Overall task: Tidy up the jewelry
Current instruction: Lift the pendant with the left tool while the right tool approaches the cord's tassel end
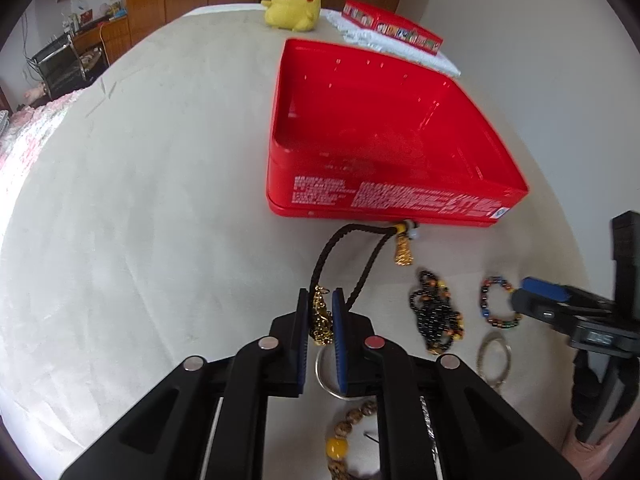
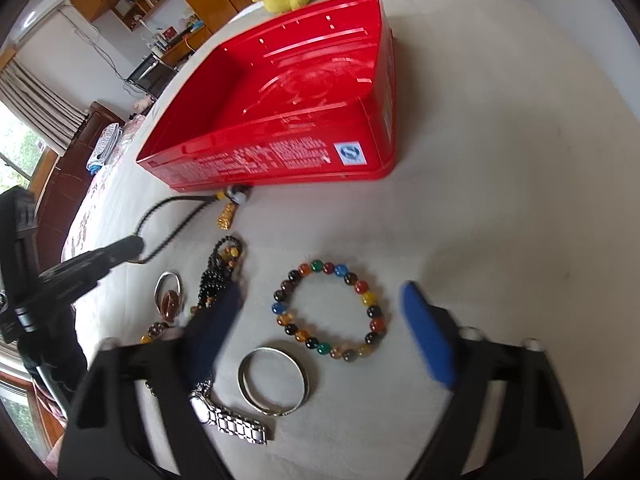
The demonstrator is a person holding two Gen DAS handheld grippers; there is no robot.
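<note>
My left gripper (image 1: 321,300) is shut on the gold pendant (image 1: 322,318) of a black cord necklace (image 1: 320,264). The cord trails away to a gold charm (image 1: 404,254) lying against the front wall of the open red tin box (image 1: 400,200). My right gripper (image 2: 322,290) is open, one finger on each side of a multicoloured bead bracelet (image 2: 374,312) that lies flat on the bed. Its pads are apart from the beads. The red box (image 2: 260,160) stands just behind, with nothing inside it.
On the beige bed cover lie a black bead necklace (image 2: 216,280), a silver bangle (image 2: 272,380), a steel watch (image 2: 232,420), an amber ring (image 2: 170,296) and a wooden bead bracelet (image 1: 338,446). A yellow plush toy (image 1: 296,0) and the red lid (image 1: 392,26) sit at the far edge.
</note>
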